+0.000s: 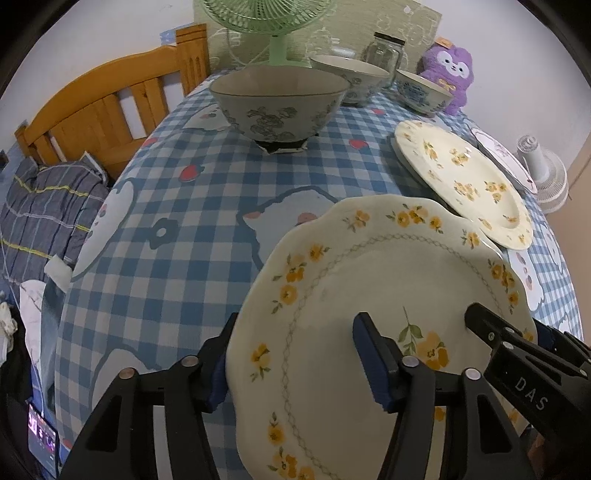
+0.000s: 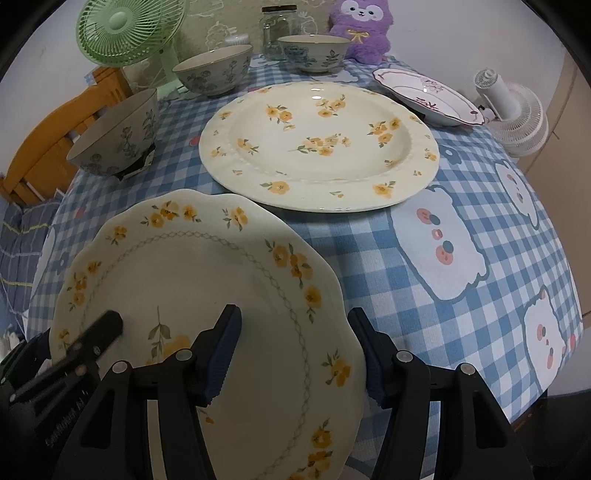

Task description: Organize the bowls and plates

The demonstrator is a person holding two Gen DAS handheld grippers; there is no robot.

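A scalloped cream plate with yellow flowers [image 1: 369, 295] [image 2: 192, 295] is held over the near table edge by both grippers. My left gripper [image 1: 295, 354] straddles its left rim, one finger under, one on top. My right gripper [image 2: 295, 350] straddles its right rim the same way. Beyond it lies a large round cream plate with yellow flowers [image 2: 317, 144] [image 1: 461, 173]. A pink-edged plate [image 2: 428, 96] [image 1: 502, 158] lies at the far right. Three patterned bowls stand at the back: the nearest [image 1: 279, 101] [image 2: 118, 136], a middle one [image 2: 212, 70] [image 1: 351, 77], a blue-flowered one [image 2: 314, 51] [image 1: 424, 92].
A blue checked cloth [image 2: 424, 302] covers the table. A green fan [image 2: 129, 33], a glass jar [image 2: 277, 29] and a purple plush toy [image 2: 362, 26] stand at the back. A white fan [image 2: 513, 114] is off the right edge. A wooden bed frame [image 1: 103, 110] is at the left.
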